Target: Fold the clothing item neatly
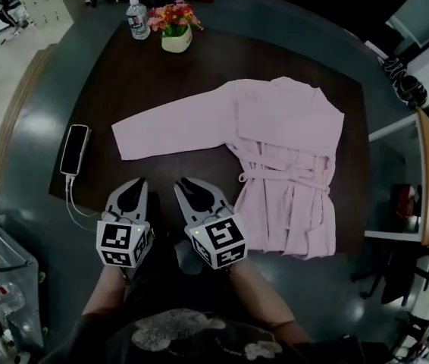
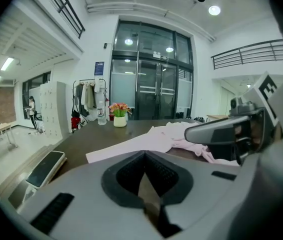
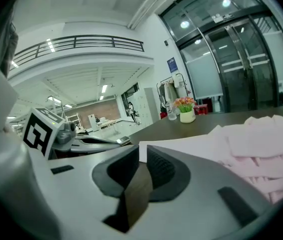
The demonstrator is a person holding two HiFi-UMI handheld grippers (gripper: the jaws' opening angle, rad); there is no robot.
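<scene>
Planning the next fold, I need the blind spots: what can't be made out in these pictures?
Underside of the robe: every view, under the cloth.
Lower robe: right gripper view, behind the right claw.
Label on the water bottle: head view, too small.
Far end of the phone cable: head view, behind the left claw.

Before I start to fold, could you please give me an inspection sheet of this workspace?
Surface: dark table, no spill seen.
Job's things: pink robe lying flat, one sleeve stretched left in the head view, belt across the waist.
Clutter: phone at the left edge; water bottle and flower pot at the far edge, all apart from the robe.
Grippers: left tongs shut, empty; right tongs slightly open, empty.
Cables: white cable hanging from the phone.
Surroundings: glass doors, clothes rack.
</scene>
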